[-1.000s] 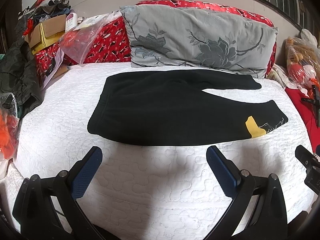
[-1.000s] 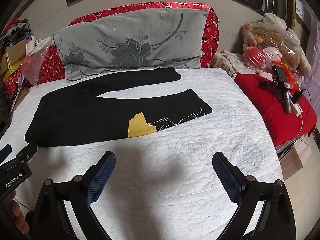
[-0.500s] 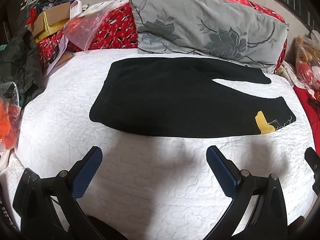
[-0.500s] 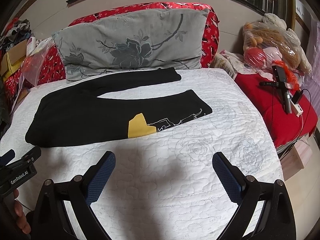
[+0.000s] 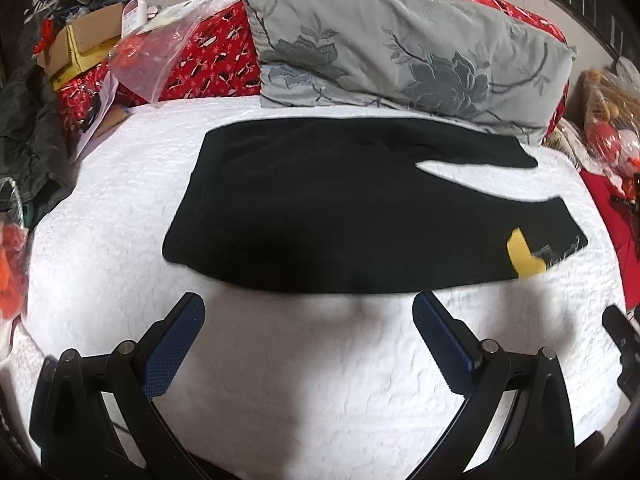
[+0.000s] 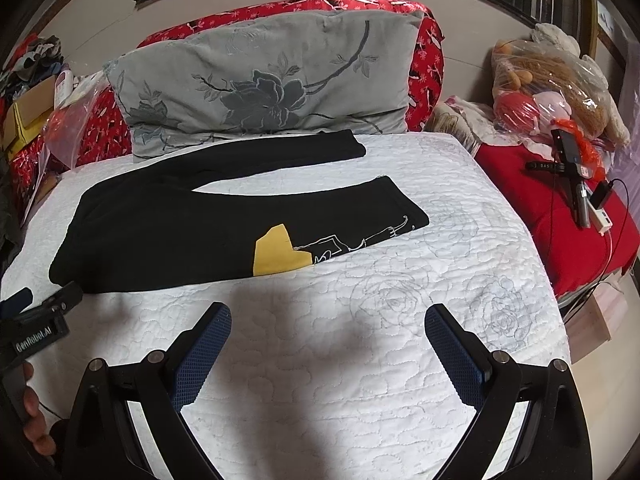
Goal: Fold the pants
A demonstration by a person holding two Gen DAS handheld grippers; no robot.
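Black pants (image 5: 340,208) lie flat and unfolded on a white quilted bed cover (image 6: 360,352), waistband to the left, both legs running right and splayed apart. Yellow patch (image 6: 280,254) with white line print sits on the near leg. Grey floral pillow (image 6: 264,84) stands at the far edge, touching the far leg. Left gripper (image 5: 308,308) hovers near the pants' near edge, tongs spread wide, holding nothing. Right gripper (image 6: 328,320) likewise spread and empty, over bare cover near the patch. Bagged soft toys (image 6: 556,84) sit far right.
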